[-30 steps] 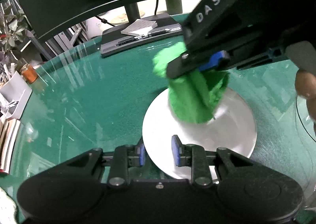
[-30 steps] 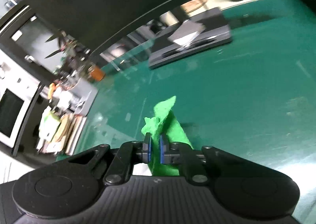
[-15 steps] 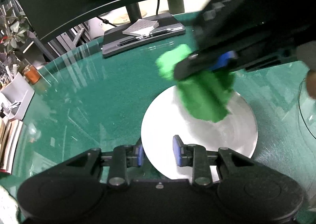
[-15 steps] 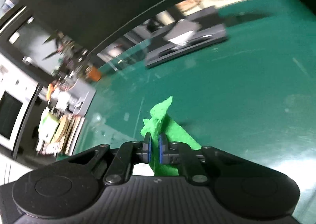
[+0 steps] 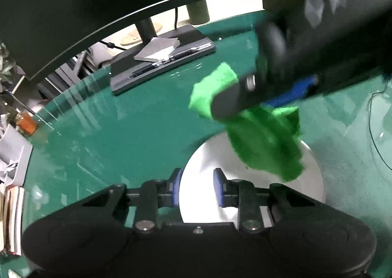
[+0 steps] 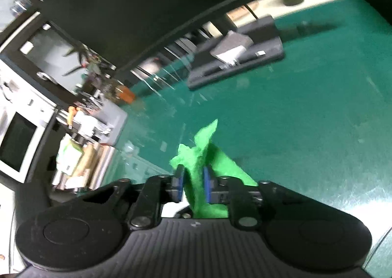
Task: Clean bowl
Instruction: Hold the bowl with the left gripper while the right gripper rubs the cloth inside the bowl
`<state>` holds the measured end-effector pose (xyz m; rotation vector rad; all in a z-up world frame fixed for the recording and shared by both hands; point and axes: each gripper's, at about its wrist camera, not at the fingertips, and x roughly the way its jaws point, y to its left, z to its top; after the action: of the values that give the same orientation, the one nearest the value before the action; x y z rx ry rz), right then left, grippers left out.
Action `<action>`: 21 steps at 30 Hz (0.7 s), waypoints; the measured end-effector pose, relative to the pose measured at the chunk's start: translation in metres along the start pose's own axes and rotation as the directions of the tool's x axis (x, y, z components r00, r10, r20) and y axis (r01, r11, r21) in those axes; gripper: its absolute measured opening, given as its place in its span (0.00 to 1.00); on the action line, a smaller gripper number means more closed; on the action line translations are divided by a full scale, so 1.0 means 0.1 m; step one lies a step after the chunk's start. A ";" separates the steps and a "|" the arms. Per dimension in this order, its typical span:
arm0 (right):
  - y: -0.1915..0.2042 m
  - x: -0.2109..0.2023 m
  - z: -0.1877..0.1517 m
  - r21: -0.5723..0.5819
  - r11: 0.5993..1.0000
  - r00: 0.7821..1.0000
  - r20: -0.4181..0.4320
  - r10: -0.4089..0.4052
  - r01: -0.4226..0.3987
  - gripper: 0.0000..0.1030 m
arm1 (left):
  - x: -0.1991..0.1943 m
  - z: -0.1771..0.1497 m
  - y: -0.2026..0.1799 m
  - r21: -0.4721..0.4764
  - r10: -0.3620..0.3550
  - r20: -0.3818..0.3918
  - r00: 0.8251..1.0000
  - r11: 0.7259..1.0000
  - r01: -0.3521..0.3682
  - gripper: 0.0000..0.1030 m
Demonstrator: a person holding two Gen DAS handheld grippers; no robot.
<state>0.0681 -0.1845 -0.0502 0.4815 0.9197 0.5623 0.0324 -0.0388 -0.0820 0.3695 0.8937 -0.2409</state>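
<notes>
A white round bowl (image 5: 311, 180) rests on the green table top. My left gripper (image 5: 197, 187) holds the bowl's near left rim, one pad outside the wall and one inside. A bright green cloth (image 5: 264, 140) hangs over the bowl's far half, its lower end down inside it. In the left wrist view one of the right gripper's black fingers (image 5: 232, 99) crosses in front of the cloth, blurred. In the right wrist view my right gripper (image 6: 192, 186) has its jaws opening. The green cloth (image 6: 196, 155) stands loosely between the blue pads.
A curved dark monitor spans the back, and its flat black base (image 5: 161, 62) carries pens and a grey pad. An orange jar (image 5: 25, 122), papers and books (image 5: 12, 216) sit at the left table edge. A thin cable (image 5: 374, 131) lies at the right.
The right gripper's pads, pinched on the cloth before, have parted. In the left wrist view the cloth and right gripper have shifted right over the bowl. The left gripper's hold looks unchanged.
</notes>
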 end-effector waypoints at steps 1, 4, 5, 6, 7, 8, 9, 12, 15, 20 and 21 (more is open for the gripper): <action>0.01 -0.02 0.00 -0.016 1.000 1.000 0.009 -0.010 0.010 0.28 | 0.01 0.00 0.01 -0.007 -0.006 -0.002 1.000 1.000 0.006 0.27; -0.01 -0.02 0.02 -0.080 0.994 0.997 0.031 -0.073 0.075 0.27 | -0.01 -0.01 0.01 -0.004 -0.007 -0.002 1.000 1.000 0.007 0.28; -0.03 0.00 0.03 -0.089 0.992 0.996 0.031 -0.088 0.090 0.27 | -0.02 -0.02 0.00 -0.003 -0.006 -0.004 1.000 1.000 0.006 0.29; -0.05 0.02 0.03 -0.101 0.990 0.995 0.028 -0.098 0.101 0.27 | -0.02 -0.03 0.00 -0.004 -0.006 -0.004 1.000 1.000 0.006 0.30; -0.06 0.05 0.01 -0.119 0.986 0.994 0.021 -0.112 0.113 0.24 | -0.02 -0.04 -0.01 -0.005 -0.006 -0.005 1.000 1.000 0.006 0.31; -0.06 0.09 0.00 -0.131 0.983 0.992 0.008 -0.128 0.128 0.15 | -0.03 -0.05 -0.01 -0.006 -0.006 -0.005 1.000 1.000 0.006 0.31; -0.06 0.12 -0.02 -0.136 0.982 0.991 -0.006 -0.135 0.133 0.10 | -0.04 -0.06 -0.02 -0.006 -0.005 -0.006 1.000 1.000 0.005 0.31; 0.01 0.07 -0.05 -0.142 0.987 0.997 0.004 -0.074 0.074 0.09 | -0.05 -0.10 -0.03 -0.009 -0.006 -0.009 1.000 1.000 0.006 0.33; 0.08 -0.01 -0.01 -0.098 0.994 0.999 0.012 0.049 -0.047 0.08 | -0.09 -0.13 -0.05 -0.012 -0.003 -0.010 1.000 1.000 0.003 0.33; 0.06 0.11 0.00 -0.177 0.984 1.000 -0.012 -0.013 0.011 0.09 | 0.02 -0.08 -0.07 -0.022 0.003 -0.006 1.000 1.000 -0.003 0.33; 0.04 0.14 -0.02 -0.213 0.976 0.998 -0.012 -0.057 0.053 0.09 | 0.02 -0.08 -0.06 -0.025 0.003 -0.006 1.000 1.000 -0.003 0.33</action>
<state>0.0720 -0.1721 -0.0572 0.2573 0.8758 0.6080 0.0261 -0.0413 -0.0897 0.3483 0.9012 -0.2259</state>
